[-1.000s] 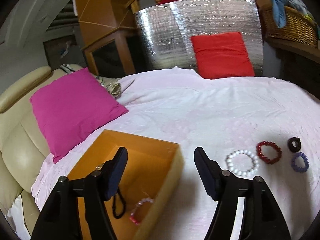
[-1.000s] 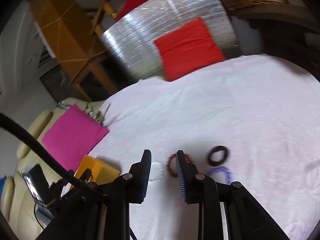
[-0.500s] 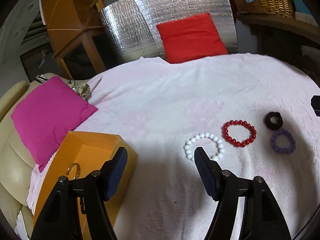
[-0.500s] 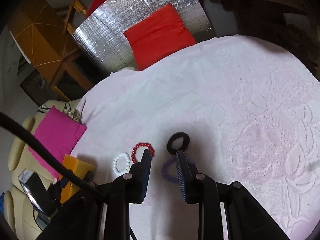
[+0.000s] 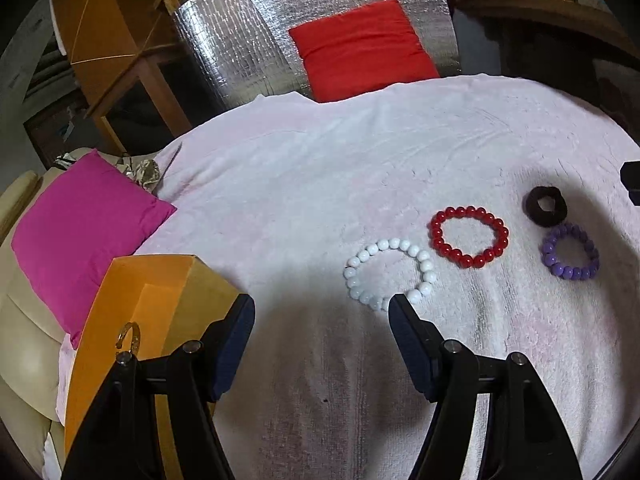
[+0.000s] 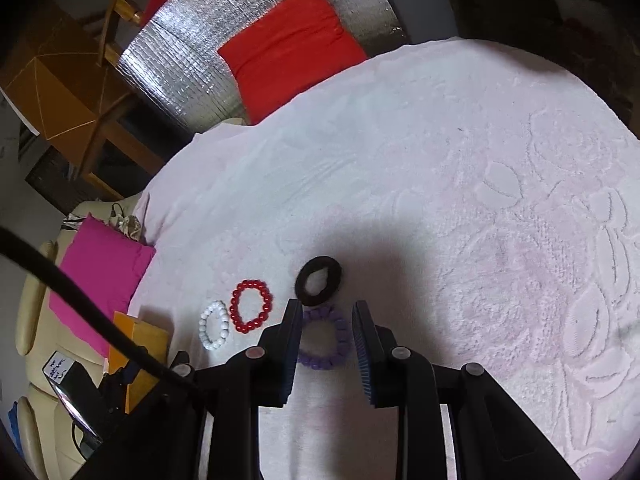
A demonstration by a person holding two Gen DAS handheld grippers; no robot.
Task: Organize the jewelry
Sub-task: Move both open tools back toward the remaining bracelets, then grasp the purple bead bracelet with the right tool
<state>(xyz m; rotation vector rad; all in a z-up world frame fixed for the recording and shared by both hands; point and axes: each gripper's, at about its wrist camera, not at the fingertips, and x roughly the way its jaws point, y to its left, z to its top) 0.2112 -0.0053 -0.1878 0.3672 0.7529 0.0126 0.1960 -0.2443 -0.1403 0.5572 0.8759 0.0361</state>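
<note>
- In the left wrist view the left gripper (image 5: 322, 308) sits nearest, its dark blue pads spread wide over bare pink blanket (image 5: 320, 184), with nothing between them.
- At 9 o'clock of it stands the open orange box (image 5: 160, 276), its right wall partly hidden by the left finger; a gold ring-shaped piece (image 5: 130, 334) lies inside.
- At 1 o'clock of the gripper, the white bead bracelet (image 5: 390, 274) lies flat, just past the right fingertip.
- Beyond it, at 1 to 2 o'clock, lies the red bead bracelet (image 5: 469, 236), close beside the white one.
- Further right, at 3 o'clock of the red one, the purple bead bracelet (image 5: 570, 252) lies with the black hair tie (image 5: 546, 206) touching it at 12 o'clock.
- In the right wrist view the right gripper (image 6: 326, 310) has its fingers at a narrow gap, empty, framing the purple bead bracelet on the blanket below.
- At 8 o'clock in that view a small white label (image 6: 57, 370) carries handwriting too small to read.
- At 9 o'clock a magenta cushion (image 5: 84, 232) rests on a cream sofa (image 5: 24, 320).
- Farthest, at 12 o'clock, a red cushion (image 5: 360, 46) leans on a silver foil panel (image 5: 240, 40).
</note>
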